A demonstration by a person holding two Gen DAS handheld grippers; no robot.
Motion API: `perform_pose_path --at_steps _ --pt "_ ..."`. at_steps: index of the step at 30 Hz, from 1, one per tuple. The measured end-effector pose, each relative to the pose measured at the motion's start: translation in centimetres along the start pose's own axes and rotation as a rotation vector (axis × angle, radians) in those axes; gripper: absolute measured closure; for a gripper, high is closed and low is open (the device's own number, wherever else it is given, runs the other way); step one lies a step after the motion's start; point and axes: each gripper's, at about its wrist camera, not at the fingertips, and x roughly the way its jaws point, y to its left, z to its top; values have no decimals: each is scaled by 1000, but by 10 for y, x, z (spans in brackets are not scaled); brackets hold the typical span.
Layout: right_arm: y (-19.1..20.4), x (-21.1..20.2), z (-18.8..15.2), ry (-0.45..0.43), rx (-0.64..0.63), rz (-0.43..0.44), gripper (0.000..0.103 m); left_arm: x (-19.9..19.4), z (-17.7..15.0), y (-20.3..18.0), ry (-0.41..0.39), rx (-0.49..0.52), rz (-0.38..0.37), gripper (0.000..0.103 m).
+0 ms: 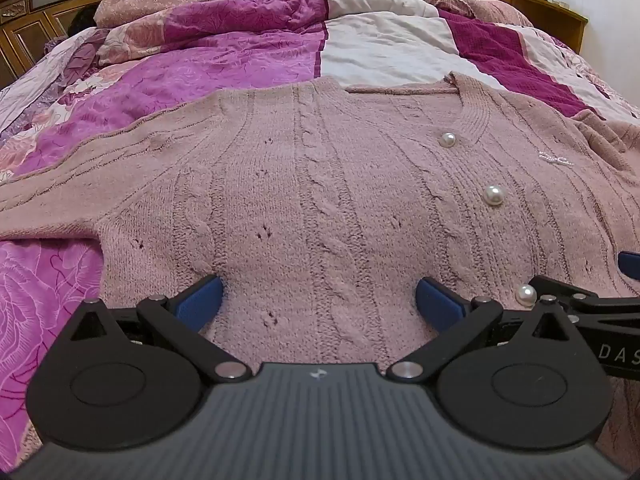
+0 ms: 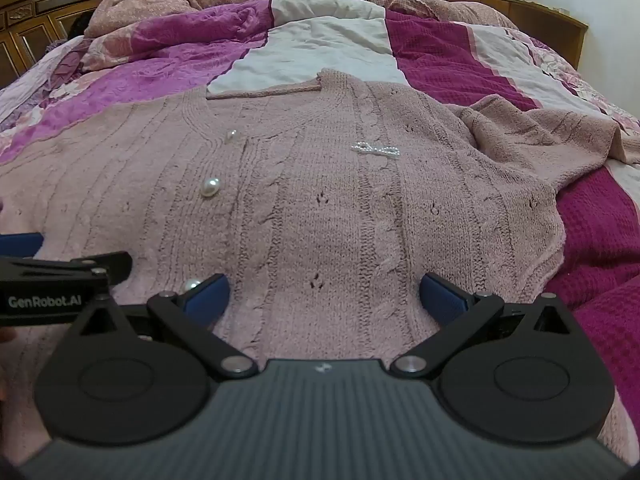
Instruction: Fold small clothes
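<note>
cardigan (image 1: 320, 184) lies face up and spread flat on the bed quilt (image 1: 200, 64), straight ahead of both tools, its hem end nearest them and the v-neck at the far end. the left gripper (image 1: 319, 304) sits low over the hem with its blue pads wide apart and nothing between them; the right gripper (image 2: 324, 300) does the same just beside it, jaws spread, knit showing in the gap. whether the pads touch the wool cannot be told. the two tools sit side by side across the lower edge, probably so each can take a share of the hem and lift it evenly for a fold toward the neck; folding looks not yet begun.

the garment is dusty pink cable knit with small eyelet holes, and pearl buttons (image 1: 494, 195) run down the front between the two tools' lines of sight. a beaded bow (image 2: 375, 149) sits ahead of the right gripper. beyond that gripper's right pad, one sleeve (image 2: 552, 132) lies bunched and folded in; the other sleeve (image 1: 72, 184) stretches out past the left gripper's left pad.
</note>
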Motion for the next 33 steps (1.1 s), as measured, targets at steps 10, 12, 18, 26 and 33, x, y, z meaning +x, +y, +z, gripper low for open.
perform_pose_path --at_steps 10,12,18,26,33 --pt "0 0 0 0 0 0 0 0 0 0 0 1 1 0" --pt "0 0 0 0 0 0 0 0 0 0 0 1 1 0" --pt "0 0 0 0 0 0 0 0 0 0 0 1 0 0" --pt "2 2 -2 2 2 0 0 0 0 0 0 1 1 0" --pt "-3 5 2 38 18 21 0 0 1 -1 9 0 -1 0"
